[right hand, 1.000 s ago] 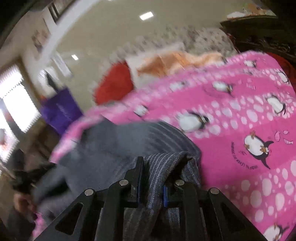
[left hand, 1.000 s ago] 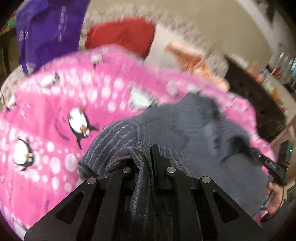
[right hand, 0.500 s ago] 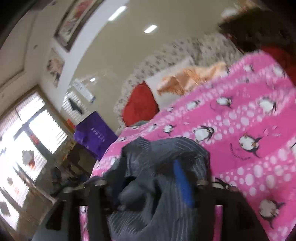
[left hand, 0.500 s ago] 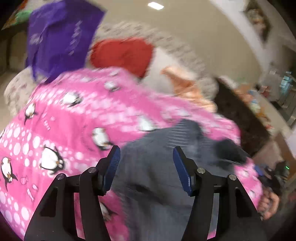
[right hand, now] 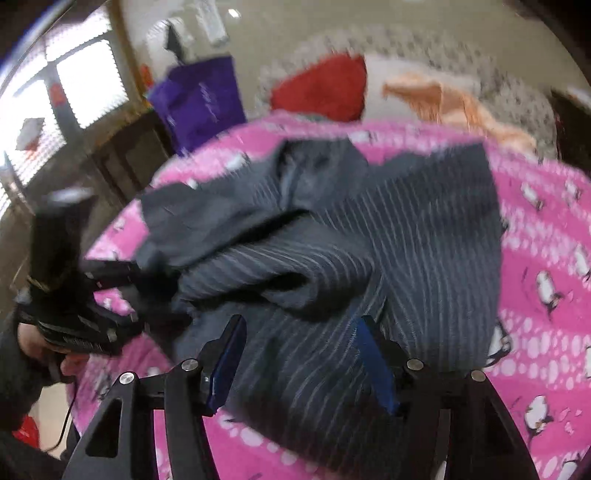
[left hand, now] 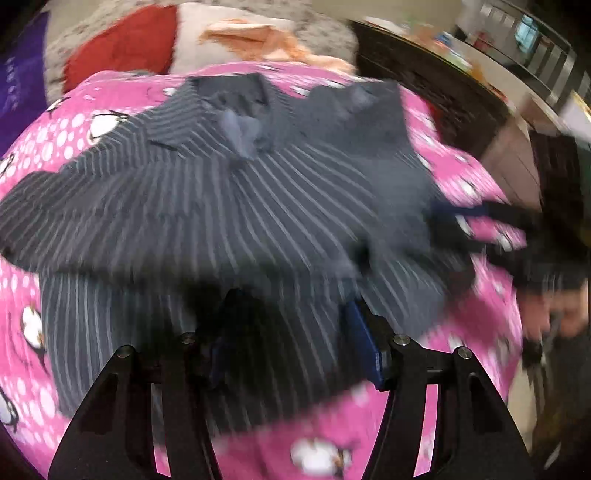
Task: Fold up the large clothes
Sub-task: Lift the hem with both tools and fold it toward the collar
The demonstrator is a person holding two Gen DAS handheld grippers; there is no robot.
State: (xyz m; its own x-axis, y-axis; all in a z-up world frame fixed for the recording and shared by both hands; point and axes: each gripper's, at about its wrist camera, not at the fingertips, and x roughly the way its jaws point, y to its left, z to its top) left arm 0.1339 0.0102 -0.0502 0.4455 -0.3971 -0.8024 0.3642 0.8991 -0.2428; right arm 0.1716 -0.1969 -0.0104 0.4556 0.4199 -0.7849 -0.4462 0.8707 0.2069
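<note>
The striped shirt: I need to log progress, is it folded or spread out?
Mostly spread: the striped shirt lies collar-up across the pink blanket, one part flopped over itself, not neatly folded.

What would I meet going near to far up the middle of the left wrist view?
Open left gripper → dark grey striped shirt → pink penguin-print blanket → peach cloth on the white pillow.

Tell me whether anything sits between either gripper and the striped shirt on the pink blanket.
Nothing visible does. The left gripper and the right gripper both hang open directly over the striped shirt, which lies crumpled on the pink blanket. Only the shirt's own folds lie under the fingers.
</note>
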